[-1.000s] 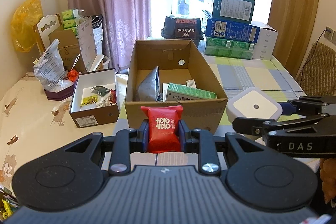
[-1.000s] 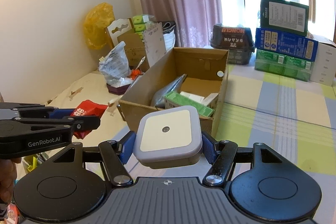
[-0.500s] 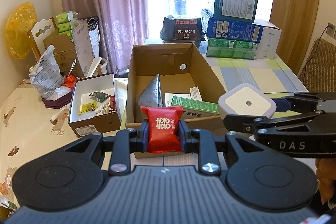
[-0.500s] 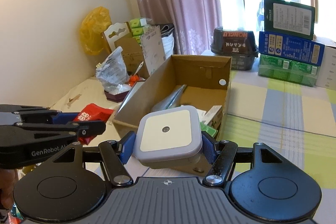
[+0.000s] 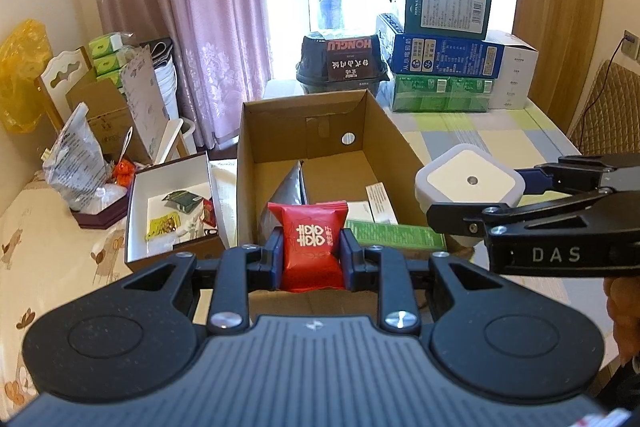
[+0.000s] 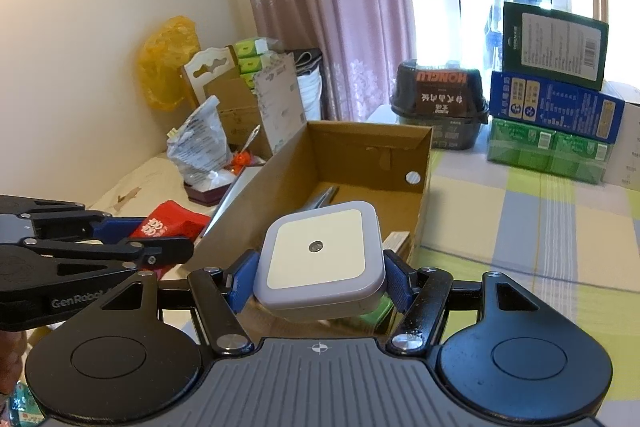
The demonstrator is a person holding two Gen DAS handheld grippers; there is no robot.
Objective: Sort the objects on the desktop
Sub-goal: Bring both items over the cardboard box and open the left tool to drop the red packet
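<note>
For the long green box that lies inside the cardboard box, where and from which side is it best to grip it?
Probably from above, across the narrow width of the long green box near its middle. It lies flat along the near wall of the cardboard box, so a sideways approach looks blocked.

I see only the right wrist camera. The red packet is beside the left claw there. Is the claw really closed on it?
Observer: Yes; the left wrist view shows the left claw shut on the red packet, gripping both its sides.
Operator: What lies in the cardboard box near my night light?
Observer: A long green box, flat along the near wall.
Operator: Anything left of the cardboard box?
Observer: A small open box holding loose packets.
</note>
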